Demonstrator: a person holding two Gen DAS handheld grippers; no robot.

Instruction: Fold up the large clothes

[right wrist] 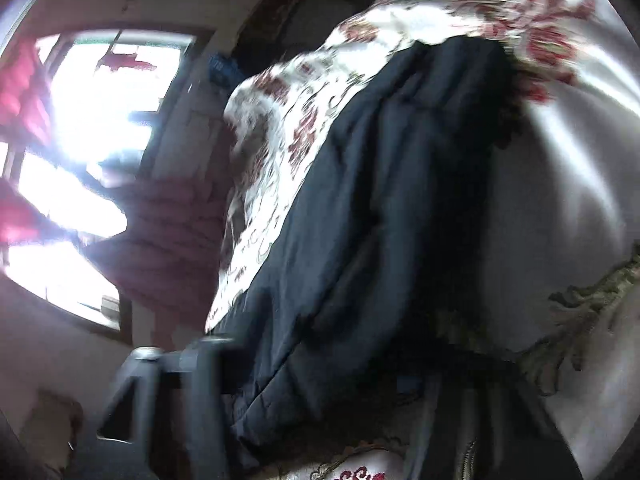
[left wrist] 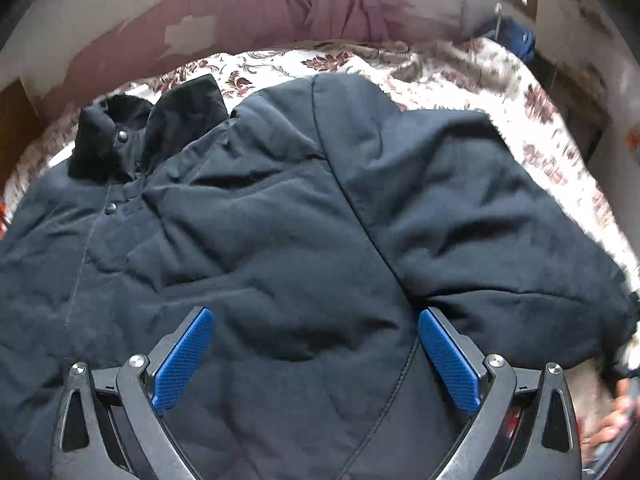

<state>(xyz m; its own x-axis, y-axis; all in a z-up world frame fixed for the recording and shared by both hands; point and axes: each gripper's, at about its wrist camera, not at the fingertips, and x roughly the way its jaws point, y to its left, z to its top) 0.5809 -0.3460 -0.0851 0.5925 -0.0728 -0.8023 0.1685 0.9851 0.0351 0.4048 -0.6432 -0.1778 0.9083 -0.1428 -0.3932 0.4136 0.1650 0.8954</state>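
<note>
Dark padded jacket (left wrist: 280, 208) lies spread front-up on the bed's floral bedspread (left wrist: 440, 76), filling the centre of the left wrist view; collar (left wrist: 120, 132) at upper left, one sleeve (left wrist: 480, 216) lying out at right. Left tongs (left wrist: 316, 356) hover apart over the lower body, gripping nothing. Right wrist view is blurred: jacket (right wrist: 380, 200) runs through centre frame; right tongs' (right wrist: 320, 420) state cannot be told. No fold visible yet; judged early, whole folding remains.

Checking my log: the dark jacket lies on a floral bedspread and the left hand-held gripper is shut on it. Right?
Not quite. In the left wrist view the left hand-held gripper is open above the dark jacket, gripping nothing. The floral bedspread part is right.
</note>
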